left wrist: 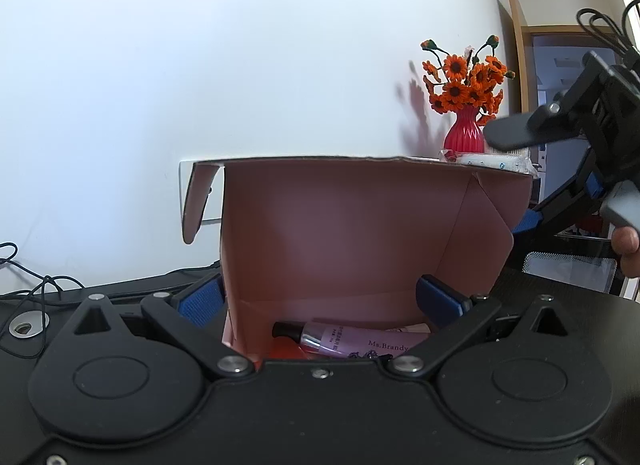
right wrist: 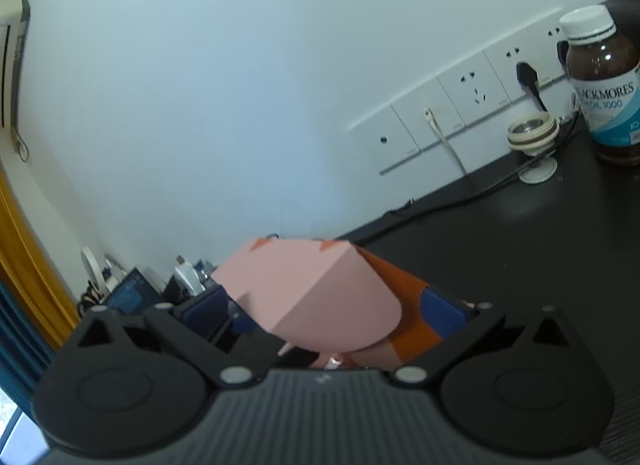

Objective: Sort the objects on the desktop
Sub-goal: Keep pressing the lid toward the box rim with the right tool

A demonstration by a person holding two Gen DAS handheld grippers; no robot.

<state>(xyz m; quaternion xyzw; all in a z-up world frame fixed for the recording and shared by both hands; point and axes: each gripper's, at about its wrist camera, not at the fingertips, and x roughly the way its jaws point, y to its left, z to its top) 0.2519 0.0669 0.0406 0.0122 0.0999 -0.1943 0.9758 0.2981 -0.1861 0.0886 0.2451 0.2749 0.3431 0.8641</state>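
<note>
- Your left gripper [left wrist: 320, 301] stands spread, its blue pads either side of the pink box [left wrist: 344, 225]; the left pad lies against or just outside the box's left wall, the right pad appears inside the opening. Whether either pad presses the card cannot be told.
- Directly ahead and below the left gripper, on the box floor, lies a lilac tube [left wrist: 352, 339] with a dark cap, label reading "Ms.Brandy"; something orange sits beneath it, not identifiable.
- Your right gripper [right wrist: 324, 317] is also spread, with a pink flap [right wrist: 320, 297] of the box between its fingers and close to the lens. No firm pinch on the flap is visible.
- Further ahead of the left gripper, beyond the box's far wall, stand a red vase [left wrist: 464, 131] of orange flowers and a white packet [left wrist: 492, 161], both against the wall.
- Far ahead and to the right of the right gripper, a brown supplement bottle [right wrist: 604, 93] stands on the dark desk [right wrist: 500, 249], well apart from the box.
- Judgement: the step in hand is handling the box lid, with sorting partly done, since the tube is already inside.
- Next move calls for settling the flap clear, steadying the box, then reaching for an item outside it.
</note>
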